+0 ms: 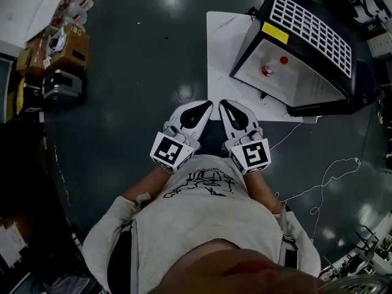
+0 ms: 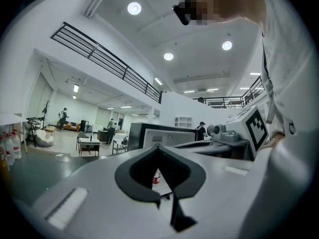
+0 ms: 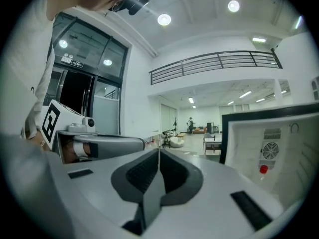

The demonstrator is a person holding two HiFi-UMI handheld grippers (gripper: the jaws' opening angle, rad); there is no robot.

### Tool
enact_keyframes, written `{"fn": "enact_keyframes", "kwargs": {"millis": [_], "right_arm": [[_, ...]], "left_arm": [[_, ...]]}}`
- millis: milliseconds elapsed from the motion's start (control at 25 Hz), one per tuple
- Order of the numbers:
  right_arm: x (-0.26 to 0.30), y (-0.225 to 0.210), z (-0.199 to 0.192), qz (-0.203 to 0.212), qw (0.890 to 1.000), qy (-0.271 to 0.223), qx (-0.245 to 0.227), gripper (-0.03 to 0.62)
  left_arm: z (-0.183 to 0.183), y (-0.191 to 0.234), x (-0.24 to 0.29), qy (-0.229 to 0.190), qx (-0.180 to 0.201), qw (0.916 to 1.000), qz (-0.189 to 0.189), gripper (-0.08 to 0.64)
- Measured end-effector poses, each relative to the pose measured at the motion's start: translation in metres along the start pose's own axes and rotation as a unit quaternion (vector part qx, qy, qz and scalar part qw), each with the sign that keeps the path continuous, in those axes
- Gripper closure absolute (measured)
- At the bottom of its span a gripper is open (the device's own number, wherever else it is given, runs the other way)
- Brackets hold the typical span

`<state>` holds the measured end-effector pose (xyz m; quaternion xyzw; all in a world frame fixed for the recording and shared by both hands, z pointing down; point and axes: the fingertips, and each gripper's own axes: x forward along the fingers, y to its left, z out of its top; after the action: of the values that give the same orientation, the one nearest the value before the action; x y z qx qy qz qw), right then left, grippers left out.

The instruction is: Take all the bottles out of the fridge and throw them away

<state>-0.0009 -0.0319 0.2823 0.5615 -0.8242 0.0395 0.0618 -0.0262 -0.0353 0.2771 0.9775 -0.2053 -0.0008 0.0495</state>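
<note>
The small black fridge (image 1: pixel 306 35) stands open on a white platform (image 1: pixel 223 54) ahead and to my right. Inside it are two bottles with red caps (image 1: pixel 267 70) (image 1: pixel 283 60). One red cap (image 3: pixel 263 169) shows in the fridge's white interior (image 3: pixel 279 148) in the right gripper view. Both grippers are held close to the person's chest, side by side, well short of the fridge. My left gripper (image 1: pixel 208 105) (image 2: pixel 158 146) is shut and empty. My right gripper (image 1: pixel 223 103) (image 3: pixel 159 150) is likewise shut with nothing in it.
Cardboard boxes and cases (image 1: pixel 55 48) line the left side of the dark floor. A white cable (image 1: pixel 324 182) trails on the floor at the right. Several red-capped bottles (image 2: pixel 10 148) stand far left. People and tables are in the distant hall (image 2: pixel 89 133).
</note>
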Motion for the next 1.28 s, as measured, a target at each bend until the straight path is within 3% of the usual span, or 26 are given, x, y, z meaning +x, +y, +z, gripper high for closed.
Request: {"fn": "enact_keyframes", "kwargs": {"millis": [520,760,1280], "right_arm": [[-0.11,-0.11,-0.017,-0.053,0.999,0.008,0.01,0.575],[-0.154,-0.145,-0.021,-0.056,0.998,0.006,0.01,0.575],[-0.185,-0.174,-0.035,-0.074,0.997,0.005,0.027,0.574]], "left_arm": [[-0.001,-0.116,0.105,-0.003,0.001,0.9986,-0.052,0.551],[-0.005,-0.157,0.14,0.001,0.007,0.9987,-0.051,0.551],[-0.012,-0.179,0.166,0.01,0.012,0.9987,-0.048,0.551]]}}
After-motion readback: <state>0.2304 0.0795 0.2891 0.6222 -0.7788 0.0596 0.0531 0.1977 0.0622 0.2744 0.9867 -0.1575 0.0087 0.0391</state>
